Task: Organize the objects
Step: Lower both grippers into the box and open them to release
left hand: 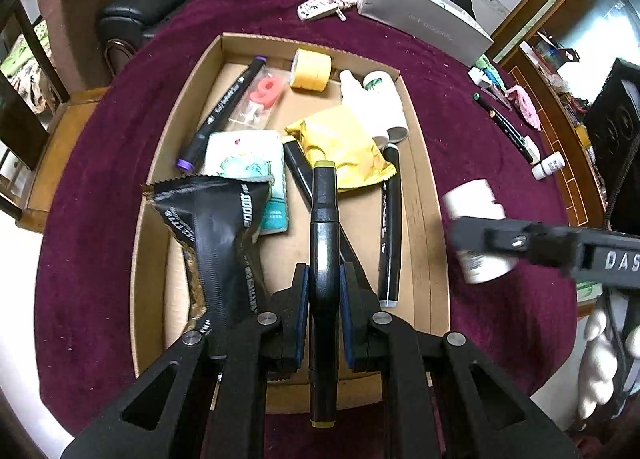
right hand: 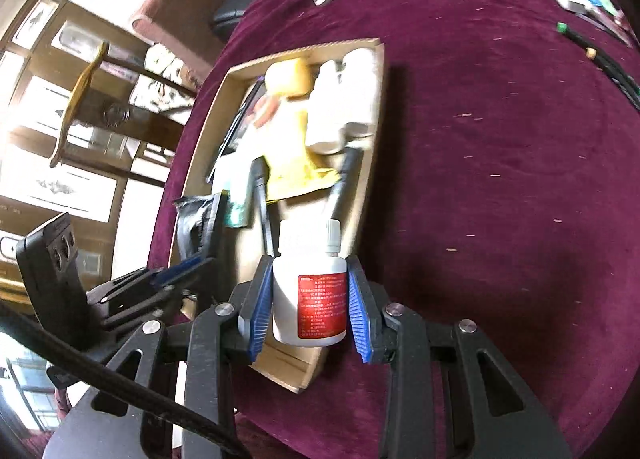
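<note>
We read "DAS" in white on the right gripper's [right hand: 308, 295] black arm. Its blue pads are clamped on a white bottle [right hand: 310, 291] with a red label, print too small to read, over the box's [left hand: 158, 163] right edge. Our left gripper [left hand: 324, 299] pinches a yellow-capped black marker [left hand: 325, 251] mid-barrel, above the box.

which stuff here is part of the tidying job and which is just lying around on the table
In the job:
- left gripper, shut on black marker
- right gripper, shut on white bottle
- cardboard tray, already holding markers, packets, tape

Lying about:
- grey box
- key fob
- small white bottle
</note>
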`<state>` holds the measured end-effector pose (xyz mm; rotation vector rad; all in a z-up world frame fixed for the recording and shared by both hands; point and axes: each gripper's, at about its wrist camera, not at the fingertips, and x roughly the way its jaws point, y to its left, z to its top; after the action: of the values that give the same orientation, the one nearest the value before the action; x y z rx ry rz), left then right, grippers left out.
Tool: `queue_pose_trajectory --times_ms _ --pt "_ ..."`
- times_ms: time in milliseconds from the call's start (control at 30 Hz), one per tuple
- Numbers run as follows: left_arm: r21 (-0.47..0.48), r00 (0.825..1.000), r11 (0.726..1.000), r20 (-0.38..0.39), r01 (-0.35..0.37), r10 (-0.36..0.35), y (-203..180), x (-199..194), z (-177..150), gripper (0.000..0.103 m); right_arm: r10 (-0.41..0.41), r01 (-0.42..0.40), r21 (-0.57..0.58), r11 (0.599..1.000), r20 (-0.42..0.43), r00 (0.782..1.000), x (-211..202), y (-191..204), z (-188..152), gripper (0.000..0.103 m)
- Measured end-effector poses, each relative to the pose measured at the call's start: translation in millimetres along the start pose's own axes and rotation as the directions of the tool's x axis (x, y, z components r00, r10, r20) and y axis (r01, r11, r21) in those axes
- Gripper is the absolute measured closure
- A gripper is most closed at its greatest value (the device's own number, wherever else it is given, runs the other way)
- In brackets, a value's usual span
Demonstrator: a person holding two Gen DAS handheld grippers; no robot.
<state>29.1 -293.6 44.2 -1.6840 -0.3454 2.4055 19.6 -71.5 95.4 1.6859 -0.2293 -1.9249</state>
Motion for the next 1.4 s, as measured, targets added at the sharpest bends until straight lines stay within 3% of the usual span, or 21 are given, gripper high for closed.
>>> queue_pose_trajectory --times_ms 333,767,1067,1400 --pt "-0.046 0.998 0.998 -0.029 0.048 -0.049 10 15 1 0.091 -0.032 0.031 -0.023 0.999 -0.087 0.996 53 26 8 0.07" --pt "-0.095 0.997 0.994 -0.04 0.062 -0.067 20 27 6 0.091 -0.126 0.125 -0.013 0.992 -0.1 0.987 72 21 20 0.07" --pt "-0.09 0.998 0.995 -0.052 0.037 -0.042 15 31 6 0.091 -0.136 0.135 -0.016 0.991 -0.122 0.983 75 25 21 0.07" --pt "-0.114 0.997 0.992 -0.034 0.058 -0.063 13 19 2 0.074 -0.131 0.133 0.01 0.991 -0.122 0.984 72 18 22 0.07"
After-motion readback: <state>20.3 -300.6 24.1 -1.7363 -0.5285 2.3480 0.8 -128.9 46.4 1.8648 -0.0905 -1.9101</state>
